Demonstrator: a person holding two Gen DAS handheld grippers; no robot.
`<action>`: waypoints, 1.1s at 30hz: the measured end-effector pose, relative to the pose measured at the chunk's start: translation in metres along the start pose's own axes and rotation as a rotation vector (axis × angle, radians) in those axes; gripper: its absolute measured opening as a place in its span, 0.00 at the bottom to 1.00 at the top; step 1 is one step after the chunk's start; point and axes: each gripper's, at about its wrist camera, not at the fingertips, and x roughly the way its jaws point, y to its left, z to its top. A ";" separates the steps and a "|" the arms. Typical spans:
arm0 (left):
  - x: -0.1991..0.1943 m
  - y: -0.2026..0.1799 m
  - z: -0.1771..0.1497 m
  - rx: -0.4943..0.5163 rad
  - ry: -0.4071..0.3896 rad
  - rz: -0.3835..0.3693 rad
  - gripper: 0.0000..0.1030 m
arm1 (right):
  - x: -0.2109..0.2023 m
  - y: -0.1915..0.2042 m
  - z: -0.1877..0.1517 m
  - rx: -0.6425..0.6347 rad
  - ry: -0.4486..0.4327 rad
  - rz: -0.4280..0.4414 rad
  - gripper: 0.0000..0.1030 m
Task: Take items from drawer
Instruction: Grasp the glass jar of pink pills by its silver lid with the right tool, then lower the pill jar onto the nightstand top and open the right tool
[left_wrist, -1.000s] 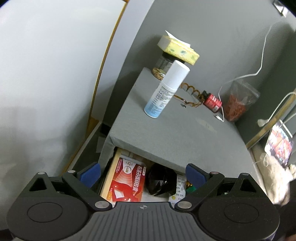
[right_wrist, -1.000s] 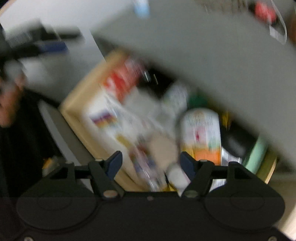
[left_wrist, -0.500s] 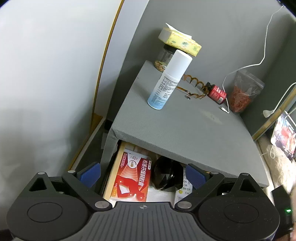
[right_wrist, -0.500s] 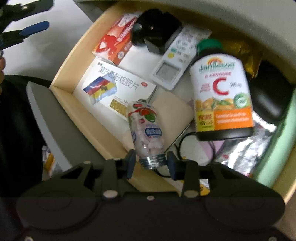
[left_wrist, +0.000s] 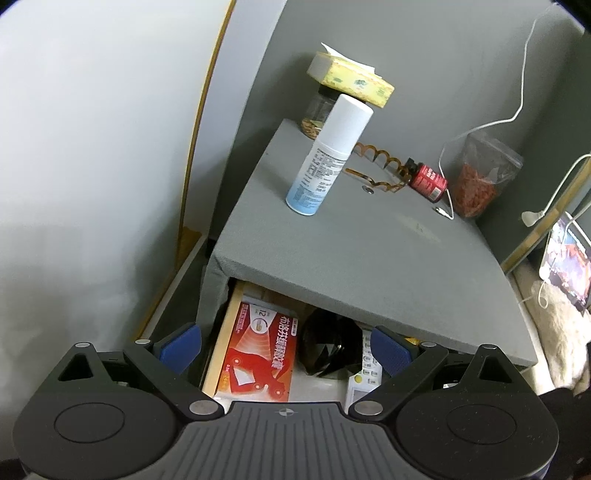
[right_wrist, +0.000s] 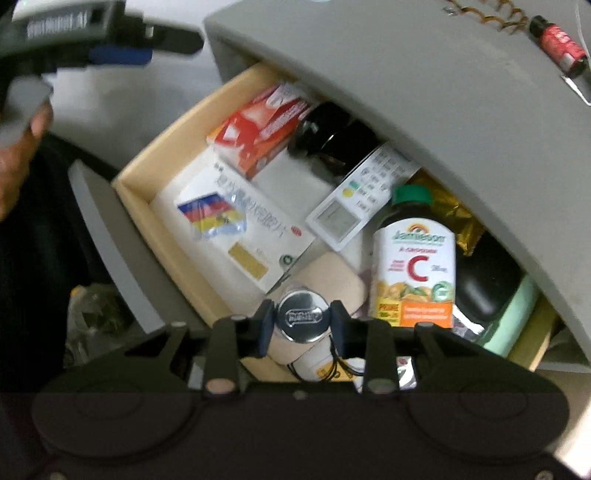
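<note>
The right tool (right_wrist: 303, 321) points steeply down over the open drawer (right_wrist: 162, 236). Its jaws have just been closing and now squeeze a small bottle (right_wrist: 303, 316) between them. We see the bottle's shiny silver cap end on, right between the two fingers, at about 6 o'clock in the right view. The bottle is above the front part of the drawer, over a tan flat thing (right_wrist: 332, 277).

Just to the 2 o'clock side of the bottle lies a big vitamin C bottle (right_wrist: 413, 266) with a green cap. At 12 o'clock from the tool there is a white remote (right_wrist: 362, 195), a white box (right_wrist: 236, 229) and a red box (right_wrist: 262, 125).

The left tool (left_wrist: 284, 349) tilts down toward the back of the drawer. Its blue fingers (left_wrist: 181, 345) are wide apart and hold nothing. On the grey counter (left_wrist: 369, 251) above, at 12 o'clock, a white spray can (left_wrist: 328, 155) stands up.
</note>
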 end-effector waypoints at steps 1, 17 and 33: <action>0.000 0.001 0.000 -0.005 -0.001 0.001 0.94 | 0.001 0.002 -0.002 0.002 -0.019 -0.005 0.38; -0.002 -0.003 0.001 -0.003 -0.007 -0.015 0.94 | 0.042 -0.013 -0.023 0.209 -0.086 0.043 0.39; -0.004 -0.001 0.005 -0.041 -0.017 -0.039 0.94 | -0.060 -0.048 0.115 0.195 -0.368 -0.098 0.37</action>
